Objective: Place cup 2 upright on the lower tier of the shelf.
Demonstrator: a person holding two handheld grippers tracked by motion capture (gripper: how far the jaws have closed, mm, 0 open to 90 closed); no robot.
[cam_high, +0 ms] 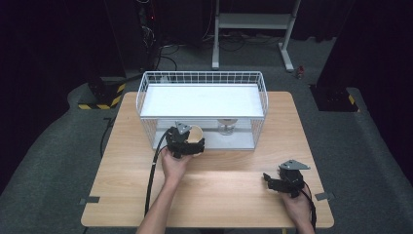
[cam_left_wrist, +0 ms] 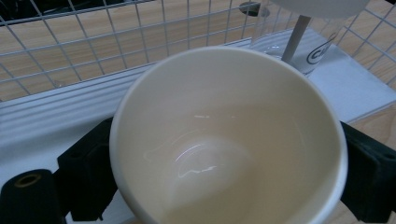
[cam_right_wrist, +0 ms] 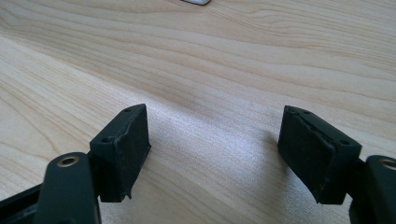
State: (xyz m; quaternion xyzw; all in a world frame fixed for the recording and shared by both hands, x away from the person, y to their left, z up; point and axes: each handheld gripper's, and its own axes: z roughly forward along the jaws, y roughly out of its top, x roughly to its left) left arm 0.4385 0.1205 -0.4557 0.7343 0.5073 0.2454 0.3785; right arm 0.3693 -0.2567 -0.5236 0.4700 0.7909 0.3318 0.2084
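Observation:
A cream cup (cam_left_wrist: 224, 140) sits between the two black jaws of my left gripper (cam_high: 192, 141), which is shut on it; I look straight into its bare inside. In the high view the cup (cam_high: 196, 132) is at the open front of the white wire rack (cam_high: 202, 78), level with its lower shelf. A clear glass (cam_high: 226, 126) stands on that lower shelf to the right, and the same glass (cam_left_wrist: 299, 42) with dark lettering shows behind the cup. My right gripper (cam_high: 269, 179) rests low over the wooden table (cam_high: 229, 195) at the front right, open, with nothing between its pads (cam_right_wrist: 126, 149).
The wire rack has a white upper shelf (cam_high: 202, 100) and a white lower shelf (cam_left_wrist: 56, 121), with mesh walls at the sides and back. A black cable (cam_high: 152, 180) trails from the left gripper across the table. Dark floor and stands lie beyond.

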